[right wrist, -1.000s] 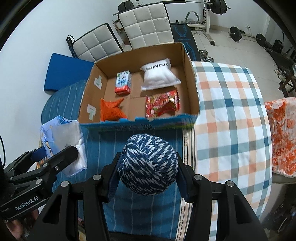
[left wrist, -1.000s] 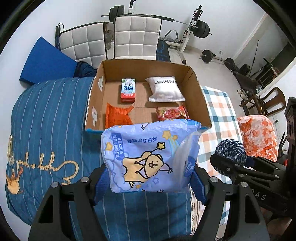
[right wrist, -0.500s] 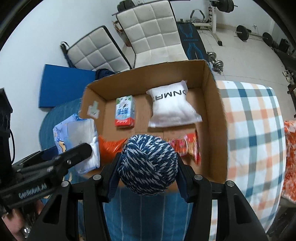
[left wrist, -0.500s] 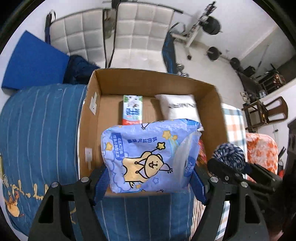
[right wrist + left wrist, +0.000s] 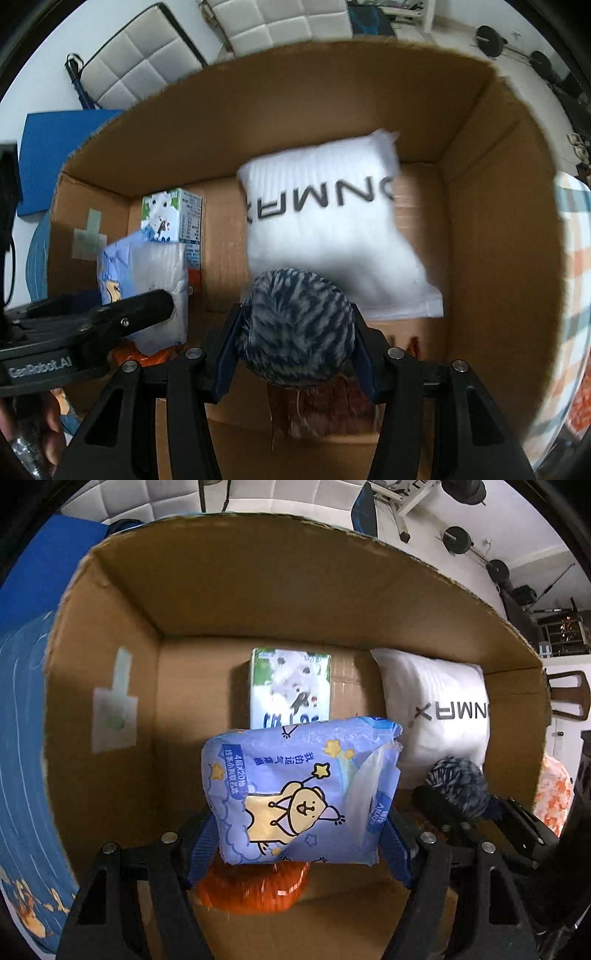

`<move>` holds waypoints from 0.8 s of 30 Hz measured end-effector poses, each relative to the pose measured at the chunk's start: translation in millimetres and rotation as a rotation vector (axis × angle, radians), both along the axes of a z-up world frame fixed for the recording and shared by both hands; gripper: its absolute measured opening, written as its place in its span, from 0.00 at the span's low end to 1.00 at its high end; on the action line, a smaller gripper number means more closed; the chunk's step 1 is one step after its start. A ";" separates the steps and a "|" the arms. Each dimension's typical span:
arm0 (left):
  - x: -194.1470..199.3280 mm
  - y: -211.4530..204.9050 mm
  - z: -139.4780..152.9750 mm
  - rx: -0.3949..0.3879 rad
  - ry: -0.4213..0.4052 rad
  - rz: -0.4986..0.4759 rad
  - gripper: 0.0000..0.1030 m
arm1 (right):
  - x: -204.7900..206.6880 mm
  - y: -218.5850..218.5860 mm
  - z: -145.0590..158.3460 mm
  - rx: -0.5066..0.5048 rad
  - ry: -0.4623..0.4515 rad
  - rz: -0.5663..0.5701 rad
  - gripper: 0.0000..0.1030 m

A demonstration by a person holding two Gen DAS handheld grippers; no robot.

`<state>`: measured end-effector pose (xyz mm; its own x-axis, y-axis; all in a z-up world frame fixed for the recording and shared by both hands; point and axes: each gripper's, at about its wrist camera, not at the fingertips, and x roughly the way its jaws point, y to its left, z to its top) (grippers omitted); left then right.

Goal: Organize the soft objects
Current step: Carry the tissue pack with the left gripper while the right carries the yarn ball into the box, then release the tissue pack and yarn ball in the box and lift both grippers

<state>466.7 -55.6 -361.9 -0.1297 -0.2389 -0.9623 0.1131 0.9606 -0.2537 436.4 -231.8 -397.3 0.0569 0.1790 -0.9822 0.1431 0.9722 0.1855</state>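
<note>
My left gripper (image 5: 301,830) is shut on a blue tissue pack (image 5: 299,786) with a cartoon bear and holds it inside the open cardboard box (image 5: 258,576), above an orange packet (image 5: 255,890). My right gripper (image 5: 295,350) is shut on a blue-and-white yarn ball (image 5: 295,325), also inside the box (image 5: 491,229), above a red packet (image 5: 321,410). The yarn ball (image 5: 456,788) shows at the right of the left wrist view; the tissue pack (image 5: 147,288) shows at the left of the right wrist view.
In the box lie a white pillow pack (image 5: 436,716) at the back right and a green-and-white carton (image 5: 290,686) at the back middle. Blue striped bedding (image 5: 22,738) lies left of the box, checked cloth (image 5: 576,258) right of it. White chairs (image 5: 277,22) stand behind.
Both grippers have moved forward and down from over the bedding into the box, each still holding its object. The box now fills both views.
</note>
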 end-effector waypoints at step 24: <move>-45.2 -21.1 -36.4 0.039 0.079 -0.072 0.80 | -9.9 26.4 -46.8 -0.051 0.139 0.091 0.53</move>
